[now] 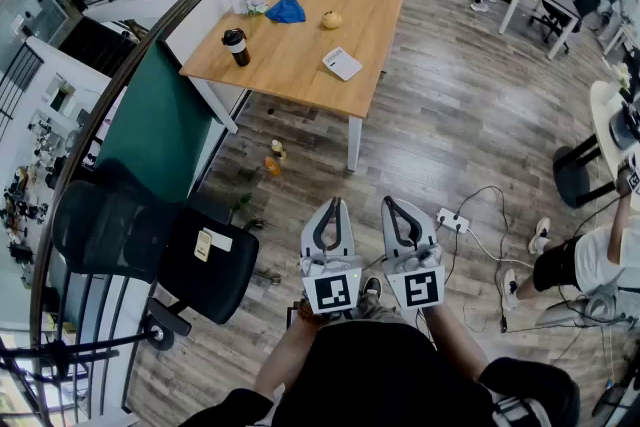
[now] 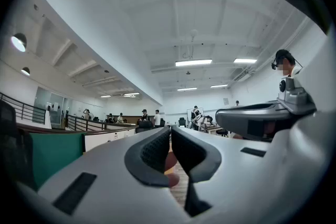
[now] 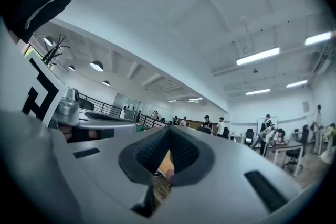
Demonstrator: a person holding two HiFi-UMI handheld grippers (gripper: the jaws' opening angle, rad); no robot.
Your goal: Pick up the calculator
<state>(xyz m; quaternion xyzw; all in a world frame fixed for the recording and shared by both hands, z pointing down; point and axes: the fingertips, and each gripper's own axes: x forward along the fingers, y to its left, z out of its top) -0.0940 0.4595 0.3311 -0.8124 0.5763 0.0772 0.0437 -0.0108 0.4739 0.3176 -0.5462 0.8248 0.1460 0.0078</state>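
Office floor of wood planks (image 1: 440, 115), bearing one light wooden table (image 1: 300, 75). Calculator (image 1: 342, 63): pale, flat, lying on the table close to its right edge, nearer the near right corner than the far one, and clear of all other items. Yellow rounded object (image 1: 332, 19): on the far half of the table, apart from the calculator. Blue cloth (image 1: 286, 11): just left of the yellow object, near the far edge. Dark lidded cup (image 1: 236, 46): upright by the left edge. Small bottle (image 1: 272, 158): on the floor before the table's near edge. Green partition (image 1: 150, 130) and black office chair (image 1: 150, 250): left of the table. White power strip (image 1: 453, 220): on the floor at right. Left gripper (image 1: 333, 207) and right gripper (image 1: 392, 205): held side by side over the floor, well apart from the table, each with jaws closed together and nothing held.
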